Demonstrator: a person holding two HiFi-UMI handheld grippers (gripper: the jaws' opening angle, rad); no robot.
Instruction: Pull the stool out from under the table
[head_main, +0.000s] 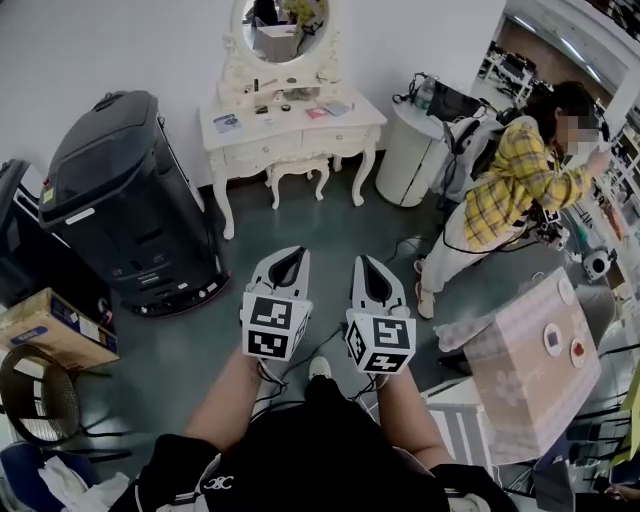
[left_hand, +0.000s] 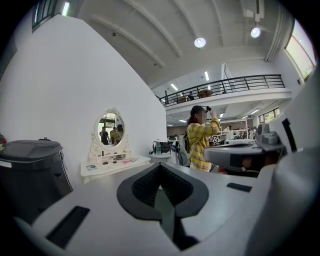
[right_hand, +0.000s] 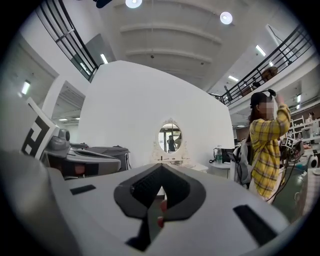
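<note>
A white vanity table with an oval mirror stands against the far wall. The white stool is tucked between its legs. Both grippers are held side by side over the dark floor, well short of the stool and pointing toward it. My left gripper has its jaws together and holds nothing. My right gripper is shut and empty too. The left gripper view shows the table far off beyond the left gripper; the stool is hidden there. In the right gripper view the table sits behind the right gripper.
A large black machine stands left of the table, with a cardboard box and a wicker basket nearer me. A round white side table and a person in a yellow plaid shirt are on the right. A patterned box is at near right.
</note>
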